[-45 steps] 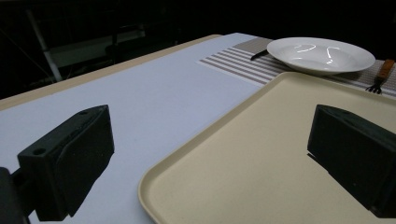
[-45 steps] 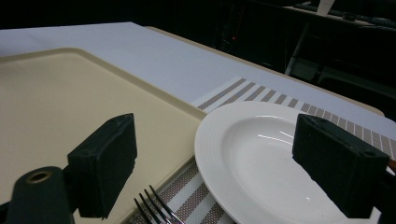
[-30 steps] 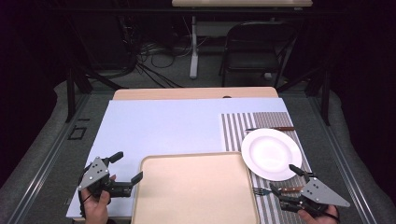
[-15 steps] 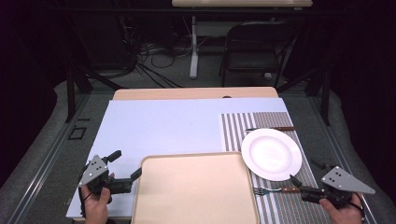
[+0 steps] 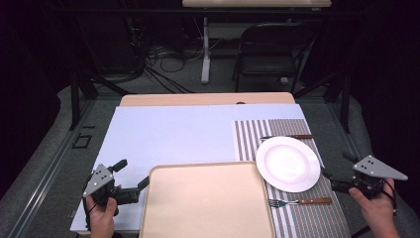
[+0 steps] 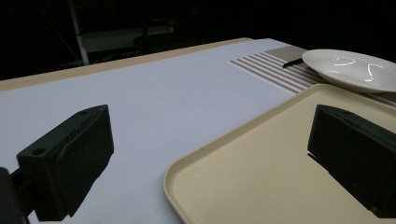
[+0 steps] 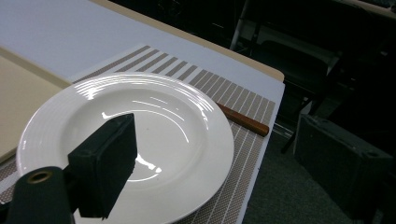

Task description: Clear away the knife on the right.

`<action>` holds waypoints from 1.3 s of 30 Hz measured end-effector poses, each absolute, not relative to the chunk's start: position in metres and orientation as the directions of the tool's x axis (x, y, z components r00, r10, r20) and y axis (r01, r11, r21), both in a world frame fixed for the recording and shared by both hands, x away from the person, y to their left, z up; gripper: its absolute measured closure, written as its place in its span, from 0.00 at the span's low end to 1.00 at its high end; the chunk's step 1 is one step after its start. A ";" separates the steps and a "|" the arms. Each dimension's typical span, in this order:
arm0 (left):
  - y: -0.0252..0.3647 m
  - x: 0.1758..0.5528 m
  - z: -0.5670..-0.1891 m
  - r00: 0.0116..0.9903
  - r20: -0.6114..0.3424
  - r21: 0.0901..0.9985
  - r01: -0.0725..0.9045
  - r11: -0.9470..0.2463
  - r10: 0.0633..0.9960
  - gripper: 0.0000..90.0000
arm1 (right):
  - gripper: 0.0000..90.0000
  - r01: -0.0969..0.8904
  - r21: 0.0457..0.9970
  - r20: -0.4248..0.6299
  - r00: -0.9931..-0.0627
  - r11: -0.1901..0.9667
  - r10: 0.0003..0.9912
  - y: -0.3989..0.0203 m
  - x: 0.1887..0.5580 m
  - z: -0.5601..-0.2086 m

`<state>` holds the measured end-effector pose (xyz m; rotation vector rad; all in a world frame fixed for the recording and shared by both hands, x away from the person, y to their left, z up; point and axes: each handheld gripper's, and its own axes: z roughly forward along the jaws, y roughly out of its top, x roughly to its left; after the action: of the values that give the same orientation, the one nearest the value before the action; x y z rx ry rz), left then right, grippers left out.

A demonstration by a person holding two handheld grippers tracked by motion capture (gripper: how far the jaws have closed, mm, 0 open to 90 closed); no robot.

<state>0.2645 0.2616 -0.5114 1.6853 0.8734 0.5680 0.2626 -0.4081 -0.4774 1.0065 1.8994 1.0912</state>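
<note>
your right tongs (image 5: 333, 179) sit wide open and empty at the right edge of the white plate (image 5: 288, 163), one jaw over its rim and the other out past the bench edge. the plate lies flat on the striped mat (image 5: 297, 130) at the right of the bench, between the knife (image 5: 287, 137) on its far side and the fork (image 5: 298, 202) on its near side. if you close now on the glossy rim, it could slip, tip, or slide onto the knife. being round, the plate has no long axis and faces straight up. your left tongs (image 5: 132, 176) are also wide open, holding nothing, straddling the near left corner of the tan tray (image 5: 208, 203); a careless nudge there would shove the tray toward the plate.
</note>
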 end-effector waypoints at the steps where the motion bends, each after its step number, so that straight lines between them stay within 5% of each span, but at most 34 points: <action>1: 0.262 0.265 -0.512 0.612 -0.067 0.957 0.263 -0.123 0.788 0.00 | 0.14 0.268 0.904 -0.193 -0.436 0.332 0.879 -0.409 0.268 -0.477; 11: 0.263 0.266 -0.513 0.614 -0.073 0.956 0.269 -0.121 0.786 0.00 | 0.00 0.296 0.898 -0.159 -0.474 0.327 0.866 -0.414 0.312 -0.468; 39: 0.264 0.266 -0.514 0.620 -0.074 0.954 0.271 -0.124 0.781 0.00 | 0.33 0.315 0.830 -0.230 -0.557 0.460 0.798 -0.396 0.396 -0.461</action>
<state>0.2662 0.2638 -0.5142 1.6882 0.8732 0.5493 0.3955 -0.3957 -0.4606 0.9235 2.0938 1.0118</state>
